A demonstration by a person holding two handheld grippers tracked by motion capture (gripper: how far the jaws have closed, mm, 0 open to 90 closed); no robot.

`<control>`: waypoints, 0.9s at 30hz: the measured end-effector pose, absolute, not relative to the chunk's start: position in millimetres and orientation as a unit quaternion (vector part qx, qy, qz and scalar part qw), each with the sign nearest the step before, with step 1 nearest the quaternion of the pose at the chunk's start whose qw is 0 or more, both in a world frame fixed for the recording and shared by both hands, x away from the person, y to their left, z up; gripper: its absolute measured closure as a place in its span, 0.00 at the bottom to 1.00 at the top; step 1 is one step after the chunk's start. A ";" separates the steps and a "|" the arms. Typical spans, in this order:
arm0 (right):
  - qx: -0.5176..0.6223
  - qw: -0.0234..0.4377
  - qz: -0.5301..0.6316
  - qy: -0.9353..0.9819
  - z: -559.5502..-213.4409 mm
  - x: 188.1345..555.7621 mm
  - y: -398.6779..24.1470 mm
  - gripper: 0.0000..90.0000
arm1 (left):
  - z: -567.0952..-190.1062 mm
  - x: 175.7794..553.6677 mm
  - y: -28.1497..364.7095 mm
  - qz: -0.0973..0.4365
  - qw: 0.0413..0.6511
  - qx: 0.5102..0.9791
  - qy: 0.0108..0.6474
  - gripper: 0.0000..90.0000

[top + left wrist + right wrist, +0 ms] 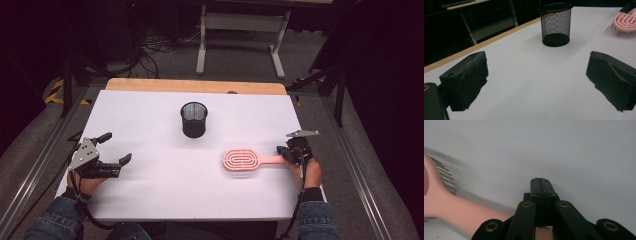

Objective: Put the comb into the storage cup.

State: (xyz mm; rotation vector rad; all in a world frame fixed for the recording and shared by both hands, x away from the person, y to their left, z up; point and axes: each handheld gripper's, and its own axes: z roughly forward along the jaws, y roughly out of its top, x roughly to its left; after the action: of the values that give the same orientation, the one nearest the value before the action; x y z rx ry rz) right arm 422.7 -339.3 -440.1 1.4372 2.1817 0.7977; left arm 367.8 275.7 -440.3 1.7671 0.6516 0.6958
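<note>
Pink hairbrush [241, 160], tabletop [150, 200] at 4 o'clock: handle clenched in right gripper [289, 153]; left gripper [114, 148] released, at 8 o'clock.

The hairbrush [241, 160] looks like smooth pink plastic with a soft, slightly satin sheen, its thin bristles wiry and darker at the tips. The pen cup [194, 119] is black wire mesh, matt, with a solid rim and base. The table [150, 195] has a smooth, matt white top and a bare wooden edge [195, 86] at the far side. The left gripper [111, 148] has matt black jaws with rough, worn pads [472, 82]; a dull grey metal plate sits on it. The right gripper [541, 185] shows matt black links with brass-coloured rivets [527, 204].
</note>
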 end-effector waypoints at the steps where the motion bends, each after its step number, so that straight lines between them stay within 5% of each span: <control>1: 0.516 0.202 0.283 0.783 -440.5 422.1 -338.7 1.00 | -440.5 367.8 275.6 0.291 0.537 0.743 0.273 0.05; 27: 0.487 0.175 0.281 0.808 -439.2 395.8 -324.7 1.00 | -440.4 367.3 276.4 0.290 0.536 0.744 0.273 0.06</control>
State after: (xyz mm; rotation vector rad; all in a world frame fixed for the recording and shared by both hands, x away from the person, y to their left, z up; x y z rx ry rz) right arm 395.8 -324.7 -439.2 1.3808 2.2897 0.7969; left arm 367.3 276.4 -440.4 1.7713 0.6503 0.6911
